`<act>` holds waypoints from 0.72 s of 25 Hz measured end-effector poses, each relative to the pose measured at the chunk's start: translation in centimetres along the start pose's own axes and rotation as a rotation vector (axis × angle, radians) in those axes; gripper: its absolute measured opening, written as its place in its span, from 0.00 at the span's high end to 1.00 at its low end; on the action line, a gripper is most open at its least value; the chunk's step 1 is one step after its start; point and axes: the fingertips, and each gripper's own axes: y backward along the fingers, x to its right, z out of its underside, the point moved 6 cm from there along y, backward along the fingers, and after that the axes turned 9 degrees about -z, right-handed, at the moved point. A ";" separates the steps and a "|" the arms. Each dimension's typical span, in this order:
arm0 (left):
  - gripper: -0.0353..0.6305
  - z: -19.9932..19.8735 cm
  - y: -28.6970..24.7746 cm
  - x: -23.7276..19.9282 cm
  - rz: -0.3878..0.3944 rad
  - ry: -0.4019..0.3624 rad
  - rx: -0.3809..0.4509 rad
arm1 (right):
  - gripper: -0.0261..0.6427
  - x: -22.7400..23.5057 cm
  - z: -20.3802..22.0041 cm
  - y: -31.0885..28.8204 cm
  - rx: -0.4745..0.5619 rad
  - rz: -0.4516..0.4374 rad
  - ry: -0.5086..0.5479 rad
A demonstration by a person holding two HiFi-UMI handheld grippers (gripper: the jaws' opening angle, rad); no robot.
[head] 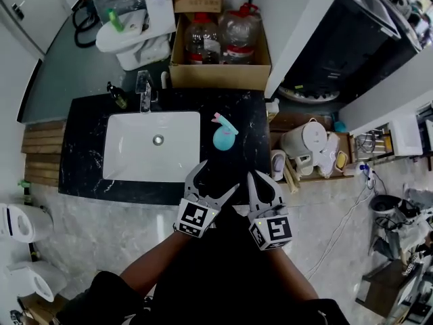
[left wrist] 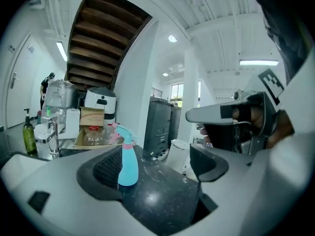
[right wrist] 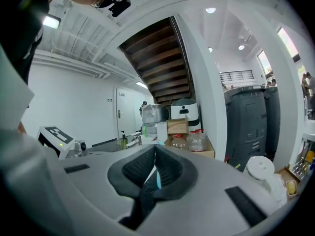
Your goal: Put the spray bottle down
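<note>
A light-blue spray bottle (head: 224, 135) with a pink trigger stands upright on the black counter (head: 243, 114), to the right of the white sink (head: 128, 164). My left gripper (head: 219, 175) is open and holds nothing. It sits just in front of the bottle, apart from it. In the left gripper view the spray bottle (left wrist: 128, 162) shows between the wide-apart jaws of the left gripper (left wrist: 157, 170). My right gripper (head: 262, 180) hovers at the counter's front right. In the right gripper view the right gripper (right wrist: 155, 154) is shut with nothing in it. A blue sliver of the bottle (right wrist: 158, 179) shows through its jaws.
A faucet (head: 143, 88) and a dark soap bottle (head: 118, 97) stand behind the sink. A cardboard box (head: 220, 73) with large water bottles sits behind the counter. A white kettle (head: 304, 139) and small items stand on a low shelf to the right.
</note>
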 end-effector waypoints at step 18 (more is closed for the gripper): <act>0.93 -2.4 8.8 4.2 -0.026 0.049 0.054 | 0.94 -6.1 -0.7 5.4 0.094 -0.052 -0.019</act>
